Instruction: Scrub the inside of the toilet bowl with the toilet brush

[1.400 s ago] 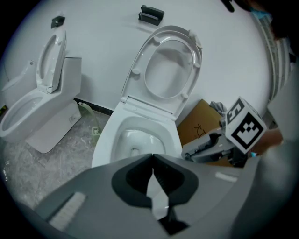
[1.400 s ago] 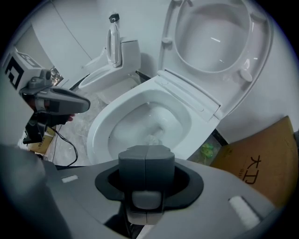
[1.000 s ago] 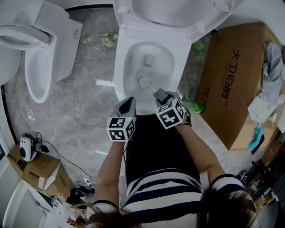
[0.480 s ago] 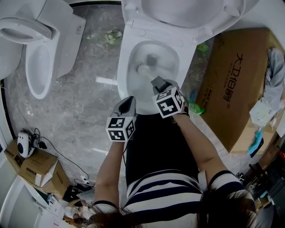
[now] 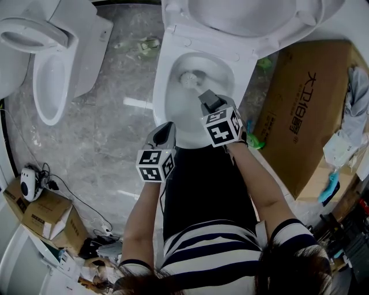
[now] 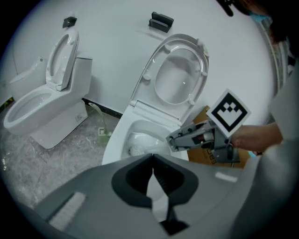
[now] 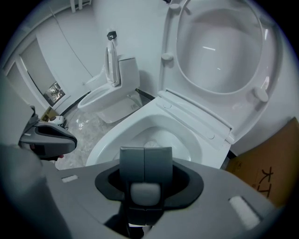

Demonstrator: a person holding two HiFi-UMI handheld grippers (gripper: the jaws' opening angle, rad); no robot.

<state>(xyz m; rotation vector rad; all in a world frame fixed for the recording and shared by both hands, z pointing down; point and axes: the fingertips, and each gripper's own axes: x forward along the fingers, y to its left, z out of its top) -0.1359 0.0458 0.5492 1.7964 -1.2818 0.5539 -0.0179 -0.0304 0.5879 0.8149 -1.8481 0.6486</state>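
Note:
The white toilet bowl (image 5: 173,57) stands open with its lid (image 5: 242,14) raised. The toilet brush head (image 5: 187,78) sits inside the bowl toward the back, and its handle runs to my right gripper (image 5: 209,102), which is shut on it above the bowl's near half. In the right gripper view the jaws (image 7: 145,156) are closed on the handle end (image 7: 145,191), over the bowl (image 7: 107,140). My left gripper (image 5: 164,133) hangs at the bowl's front left rim, shut and holding nothing. The left gripper view shows its closed jaws (image 6: 152,158), the brush head (image 6: 135,149) and the right gripper (image 6: 174,140).
A second white toilet (image 5: 49,75) stands to the left on the marble floor (image 5: 109,144). A large cardboard box (image 5: 305,115) is close on the right. Small boxes (image 5: 40,213) and cables lie at the lower left. The person's legs are just before the bowl.
The right gripper has pushed the brush head from the middle of the bowl toward its back. The left gripper has stayed by the front rim.

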